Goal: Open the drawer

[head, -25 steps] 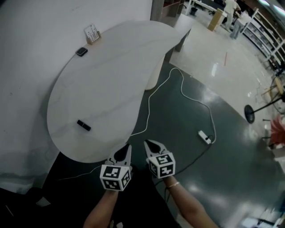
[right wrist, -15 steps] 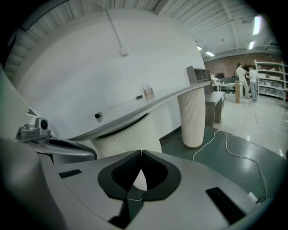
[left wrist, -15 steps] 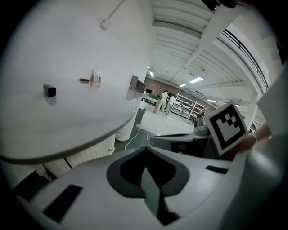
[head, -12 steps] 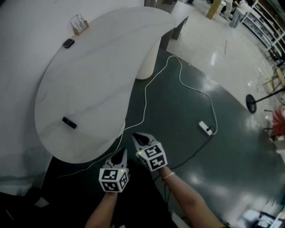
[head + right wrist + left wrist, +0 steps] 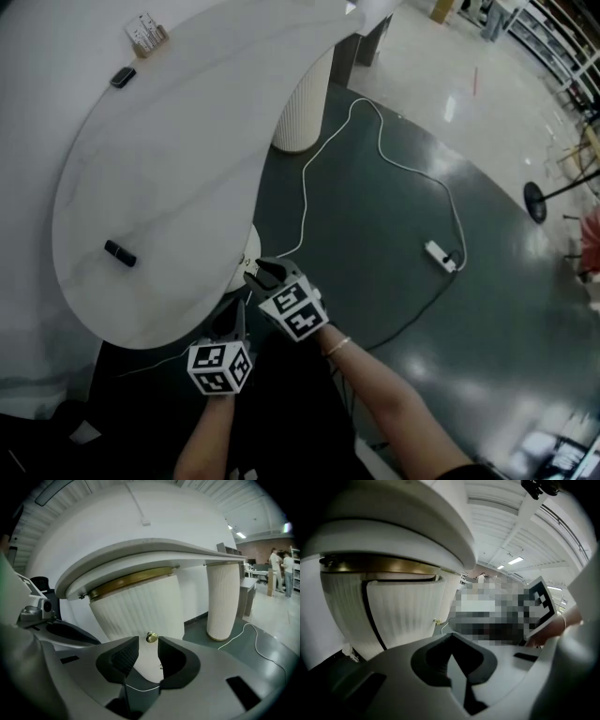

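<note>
Both grippers have come down from above the table's near edge to just under its rim, and the right gripper's [image 5: 255, 272] jaws, shut a moment ago, are now opening. From the right gripper [image 5: 148, 644] view, a small brass knob [image 5: 151, 637] sits in line with the gap between the jaws, just beyond their tips. The pads do not press on it.

The knob belongs to the drawer [image 5: 140, 606], a curved ribbed front set into the white pedestal under the table [image 5: 159, 169]. A brass band runs round the top of the pedestal, and in the left gripper view the drawer [image 5: 403, 606] shows as a dark outline and looks closed.

The left gripper [image 5: 240, 307] hangs just beside the right one, a little nearer the person. Its jaws are together with nothing between them [image 5: 452, 637].

On the tabletop lies a small black object [image 5: 119, 253], well apart from both grippers. A second ribbed pedestal [image 5: 302, 103] stands farther along. A white cable [image 5: 375, 141] winds across the dark floor to a power strip [image 5: 439, 255].
</note>
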A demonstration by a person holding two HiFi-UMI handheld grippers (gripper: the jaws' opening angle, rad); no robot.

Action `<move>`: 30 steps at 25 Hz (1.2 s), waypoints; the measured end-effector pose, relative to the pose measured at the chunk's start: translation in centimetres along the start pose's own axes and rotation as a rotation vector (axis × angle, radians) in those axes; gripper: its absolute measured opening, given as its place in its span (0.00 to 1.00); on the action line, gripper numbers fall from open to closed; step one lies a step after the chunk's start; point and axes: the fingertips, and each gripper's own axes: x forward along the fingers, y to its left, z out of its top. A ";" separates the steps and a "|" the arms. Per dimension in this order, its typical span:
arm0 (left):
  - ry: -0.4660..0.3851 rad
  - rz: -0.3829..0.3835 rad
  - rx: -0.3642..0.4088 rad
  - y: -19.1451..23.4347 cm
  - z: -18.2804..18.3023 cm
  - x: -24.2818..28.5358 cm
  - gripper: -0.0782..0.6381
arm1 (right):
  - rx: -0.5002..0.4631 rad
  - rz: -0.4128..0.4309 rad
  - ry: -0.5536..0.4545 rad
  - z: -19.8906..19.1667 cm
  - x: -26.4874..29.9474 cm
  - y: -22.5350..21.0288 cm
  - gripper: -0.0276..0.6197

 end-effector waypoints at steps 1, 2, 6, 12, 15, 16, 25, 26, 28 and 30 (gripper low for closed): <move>-0.001 0.007 0.000 0.3 -0.2 0.2 0.11 | -0.014 0.011 0.005 -0.1 0.6 0.1 0.21; 0.000 0.014 0.000 0.6 -0.4 0.5 0.11 | -0.028 0.018 0.009 -0.2 1.1 0.1 0.22; 0.005 0.039 0.003 1.2 -1.0 1.3 0.11 | -0.084 0.033 0.028 -0.5 2.8 -0.3 0.23; 0.004 0.069 0.001 2.1 -1.3 1.2 0.11 | -0.147 0.051 0.054 -0.2 4.4 -0.2 0.23; 0.005 0.073 0.004 2.2 -1.3 1.1 0.11 | -0.182 0.039 0.072 -0.2 5.0 -0.4 0.23; 0.005 0.074 0.003 2.2 -1.3 1.0 0.11 | -0.193 0.036 0.075 -0.3 5.1 -0.4 0.23; 0.016 0.073 -0.012 2.0 -1.2 -0.2 0.11 | -0.201 0.020 0.093 -0.6 4.9 -0.8 0.20; 0.017 0.075 -0.016 1.9 -1.2 -0.3 0.11 | -0.202 0.017 0.096 -0.7 4.7 -0.9 0.20; 0.022 0.081 -0.020 1.7 -1.4 -0.6 0.11 | -0.201 0.009 0.100 -1.0 4.3 -1.2 0.20; 0.033 0.080 -0.022 1.3 -1.8 -1.0 0.11 | -0.192 -0.001 0.107 -1.6 3.8 -1.3 0.20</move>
